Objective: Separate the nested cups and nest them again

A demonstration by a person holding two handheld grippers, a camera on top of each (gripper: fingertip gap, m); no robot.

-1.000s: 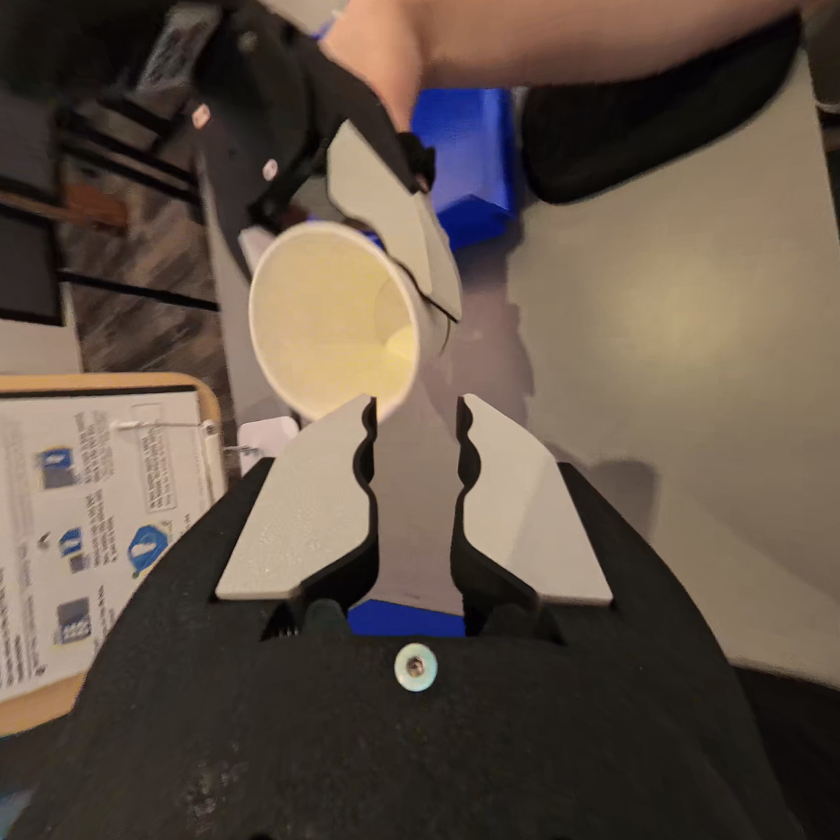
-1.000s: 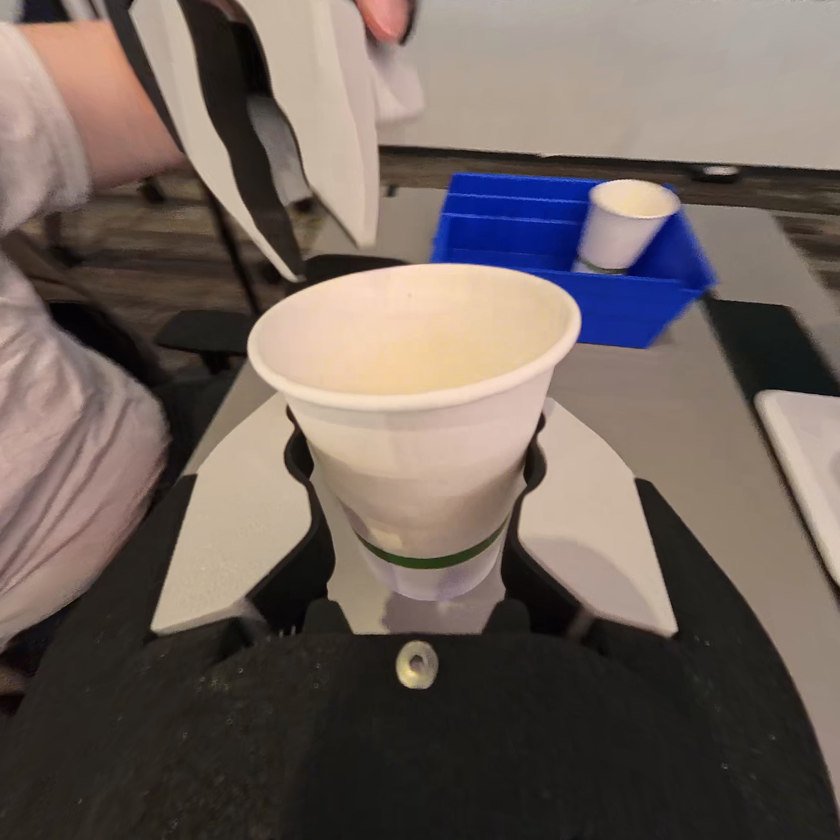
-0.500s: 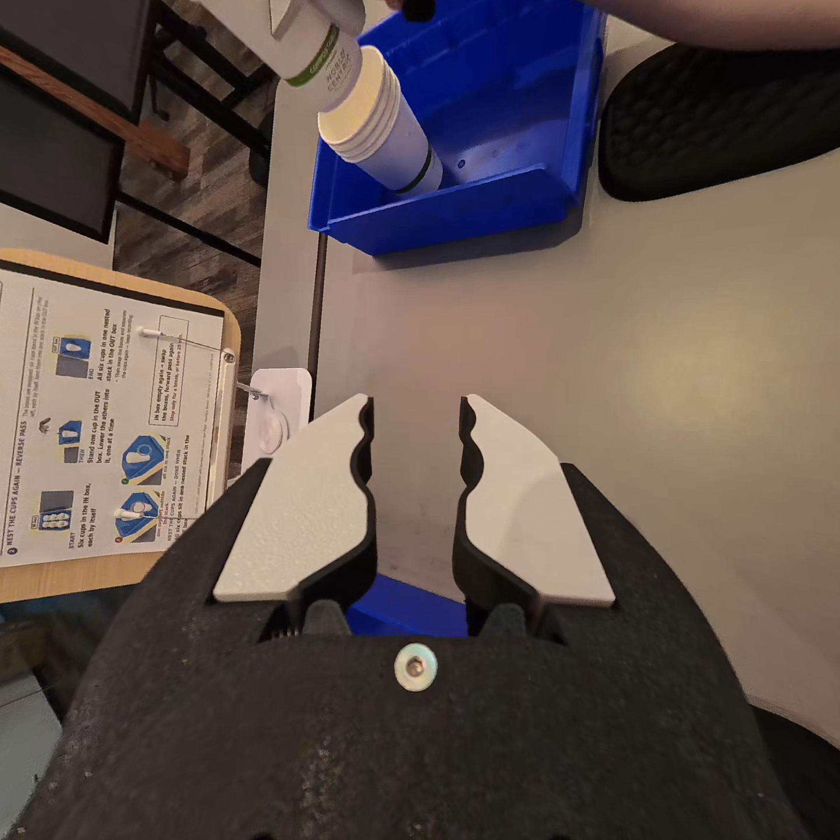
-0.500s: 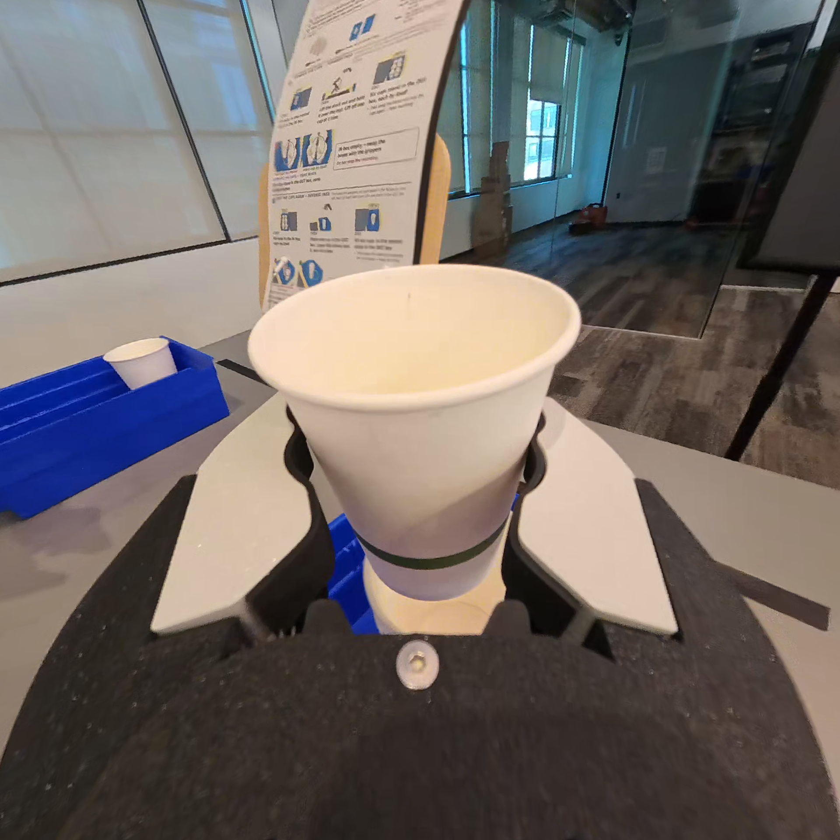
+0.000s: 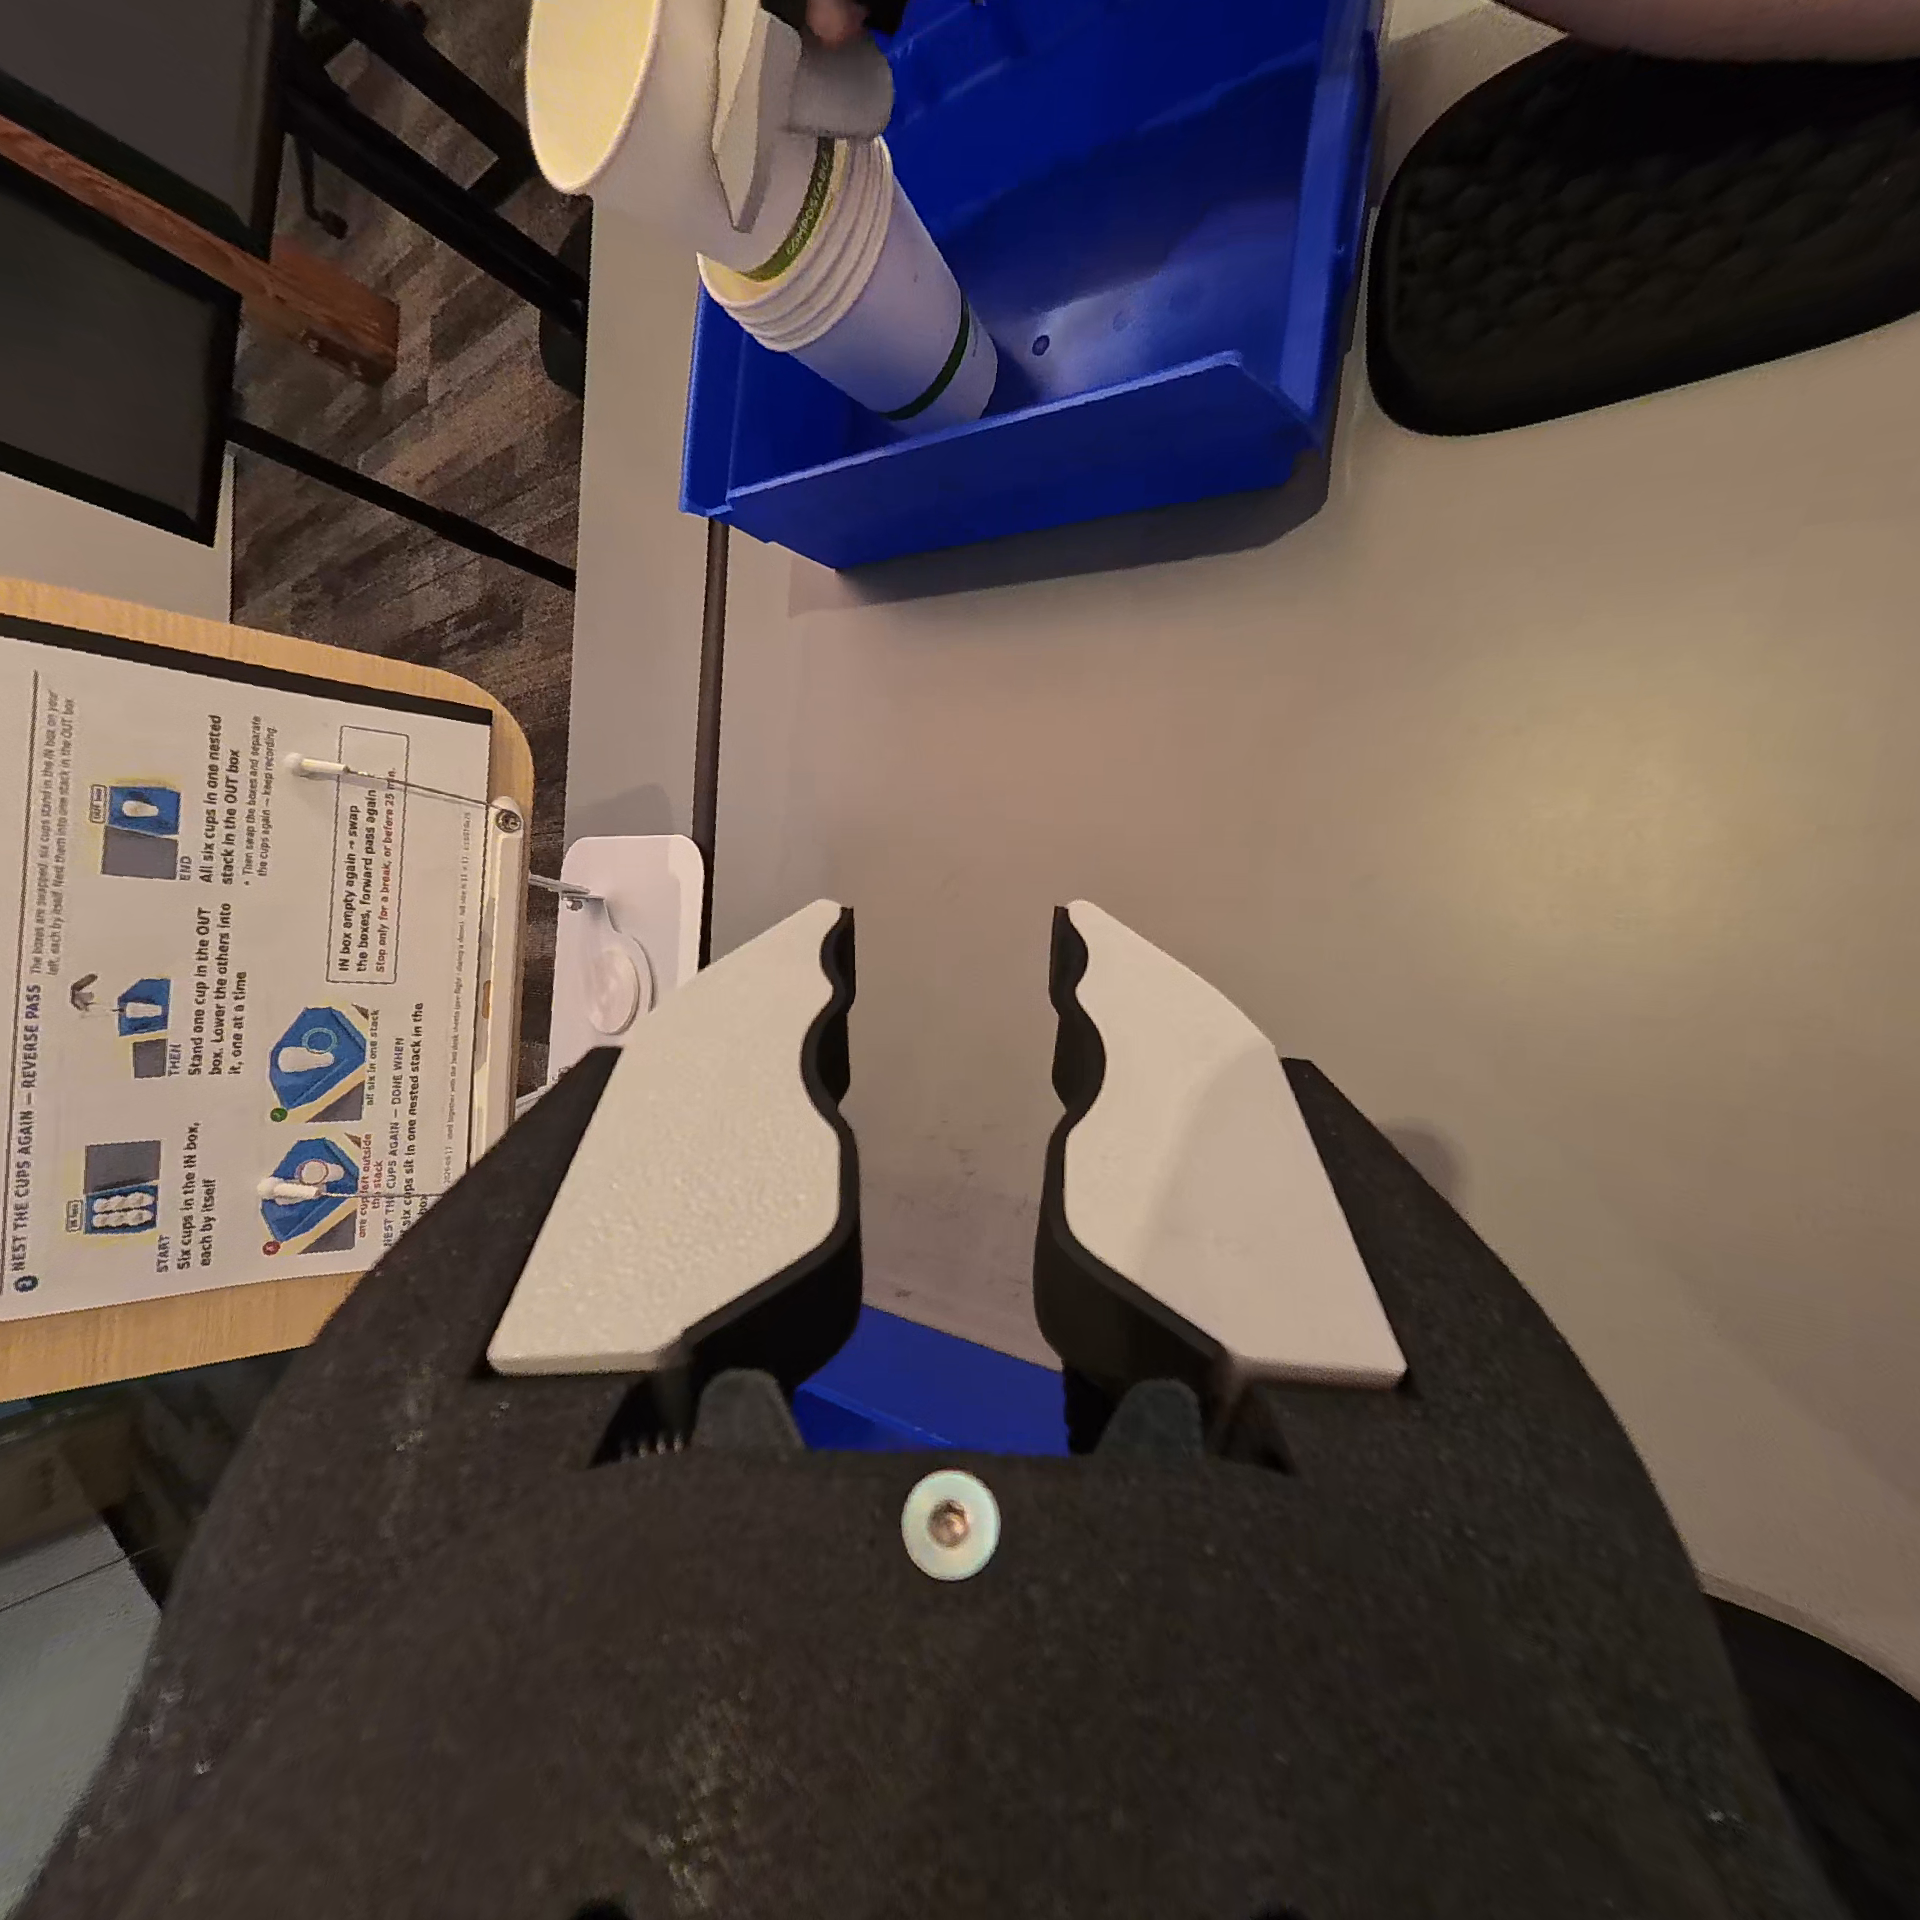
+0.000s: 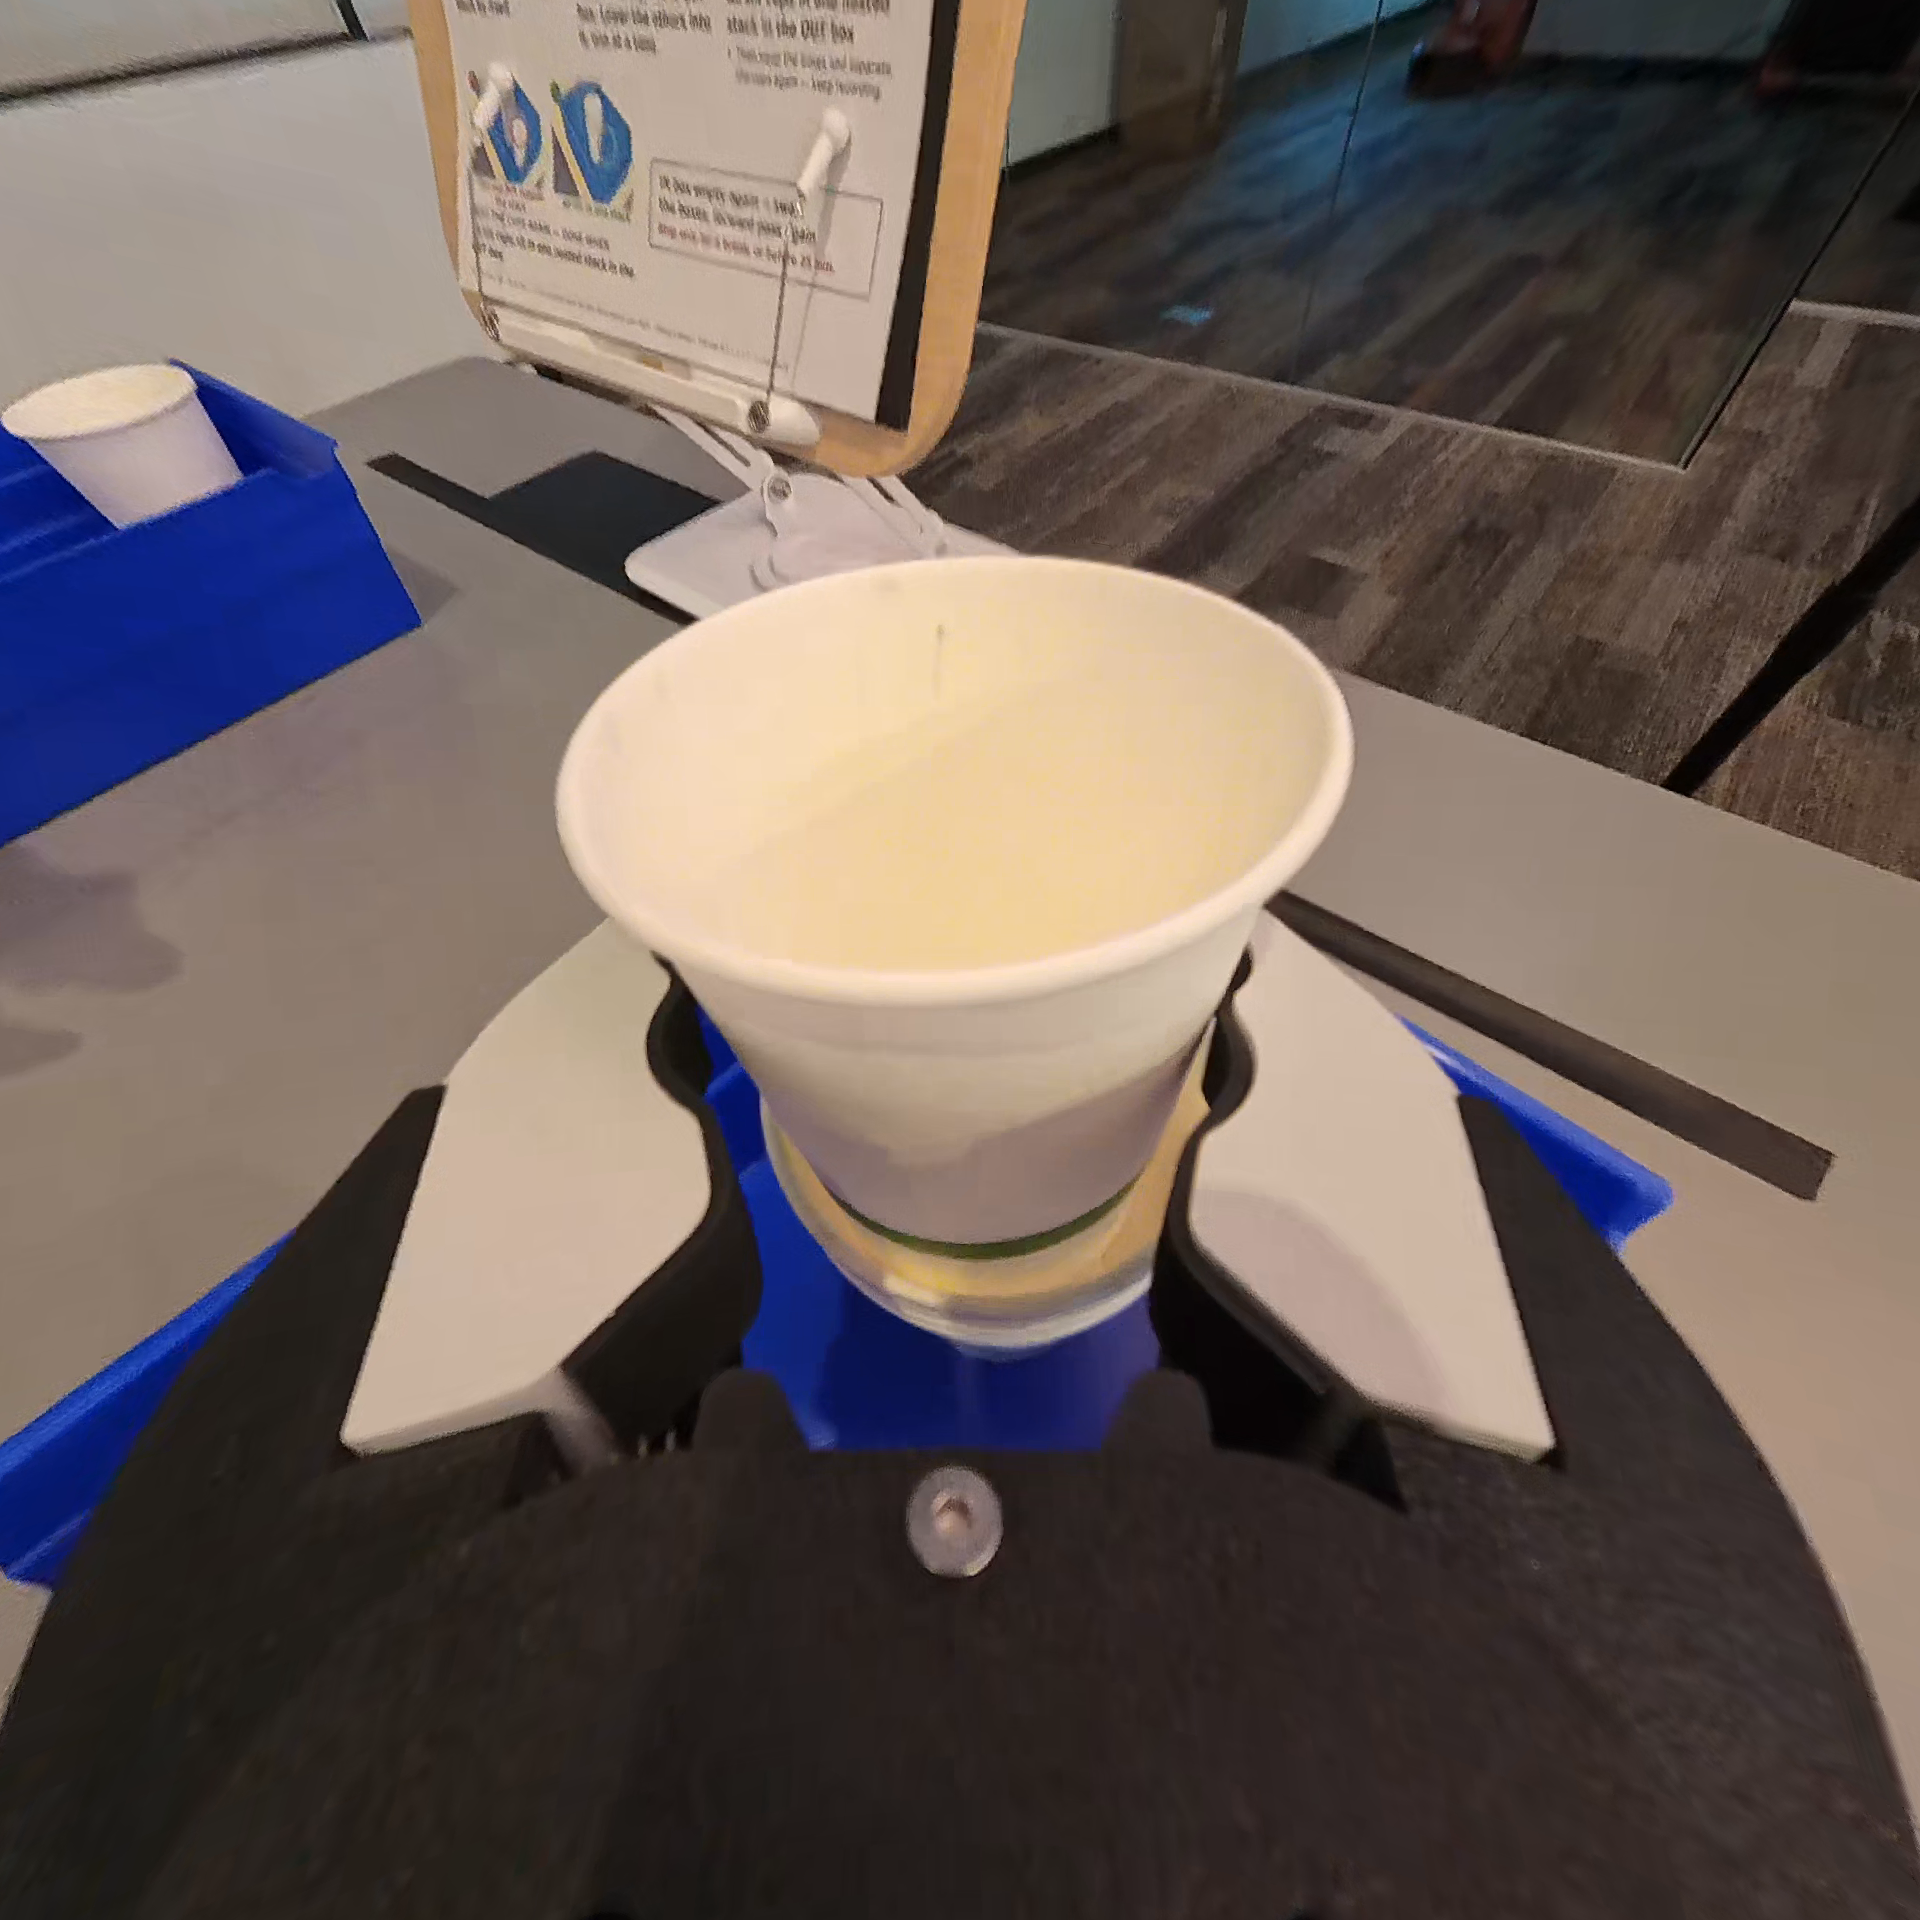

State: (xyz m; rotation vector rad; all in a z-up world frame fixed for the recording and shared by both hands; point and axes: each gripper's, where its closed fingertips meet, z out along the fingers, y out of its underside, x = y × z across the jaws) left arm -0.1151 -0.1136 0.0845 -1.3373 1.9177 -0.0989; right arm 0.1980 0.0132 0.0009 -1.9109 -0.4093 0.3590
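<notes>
My right gripper [image 6: 953, 982] is shut on a white paper cup with a green band [image 6: 956, 831], upright over a blue bin [image 6: 1558, 1174]. The cup's base sits in the top rim of a nested cup stack [image 6: 977, 1278] in that bin. In the left wrist view the stack [image 5: 883, 312] leans in the bin [image 5: 1018, 478], with the held cup [image 5: 613, 94] and the right gripper's fingers [image 5: 769, 145] at its top. My left gripper [image 5: 951, 925] is open and empty above the grey table, well short of the bin.
A second blue bin [image 6: 208, 603] at the left holds a single white cup [image 6: 114, 442]. An instruction board on a white stand [image 6: 707, 208] stands at the table's far edge. A black chair back [image 5: 1662, 229] lies beside the bin. Blue plastic [image 5: 925, 1392] shows under the left gripper.
My right gripper has carried the cup over the bin and lowered it onto the stack's top. My left gripper drew back from the cup a second ago and has since stayed still, open.
</notes>
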